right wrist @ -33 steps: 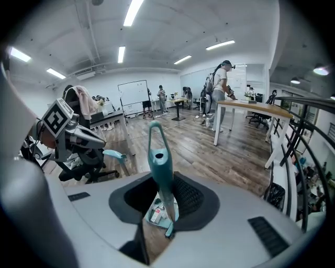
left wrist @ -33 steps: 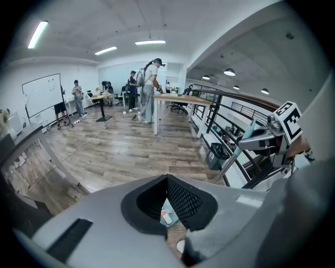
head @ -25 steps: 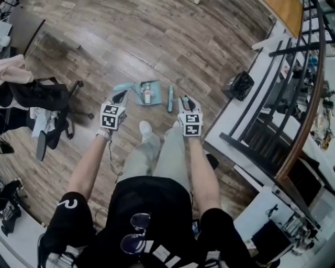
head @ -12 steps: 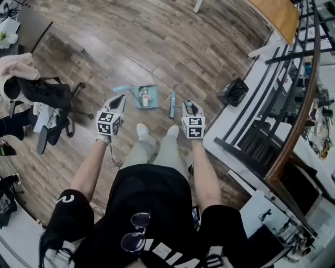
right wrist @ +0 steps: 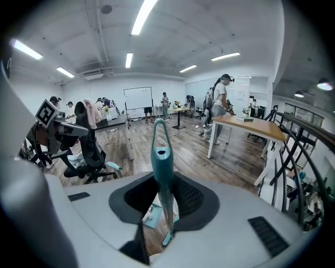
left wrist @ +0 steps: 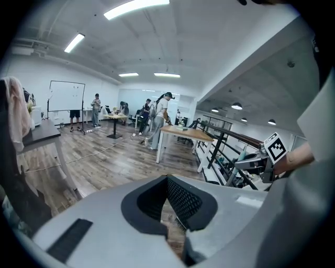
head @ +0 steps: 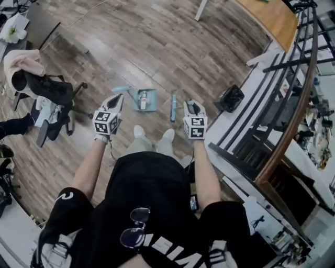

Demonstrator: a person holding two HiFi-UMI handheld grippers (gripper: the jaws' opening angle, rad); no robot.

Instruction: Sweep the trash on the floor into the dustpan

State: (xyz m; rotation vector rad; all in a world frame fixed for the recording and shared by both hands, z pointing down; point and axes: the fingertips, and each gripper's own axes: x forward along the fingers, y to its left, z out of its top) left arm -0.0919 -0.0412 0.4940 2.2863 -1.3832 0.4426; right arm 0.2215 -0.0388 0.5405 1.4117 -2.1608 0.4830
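Note:
A teal dustpan (head: 151,100) lies on the wood floor ahead of the person's feet, its handle pointing left. A small white bottle-like piece of trash (head: 141,99) rests inside it. A teal hand brush (head: 173,106) hangs upright to the dustpan's right. In the right gripper view the brush handle (right wrist: 160,157) stands between the pads, hang loop on top, and my right gripper (right wrist: 163,180) looks shut on it. The dustpan (right wrist: 152,215) shows below through the gap. My left gripper (head: 116,99) is level with the dustpan's left side, well above the floor. Its jaws (left wrist: 167,180) meet at the tips, empty.
A black office chair (head: 49,99) draped with clothes stands to the left. A black bin (head: 229,98) sits by the dark railing (head: 272,120) on the right. A wooden table (head: 267,15) is at the far right. Several people (right wrist: 220,104) stand at the back of the room.
The head view has risen and the person's feet have drawn together. The dustpan looks a little smaller. The brush has kept its place beside the right gripper.

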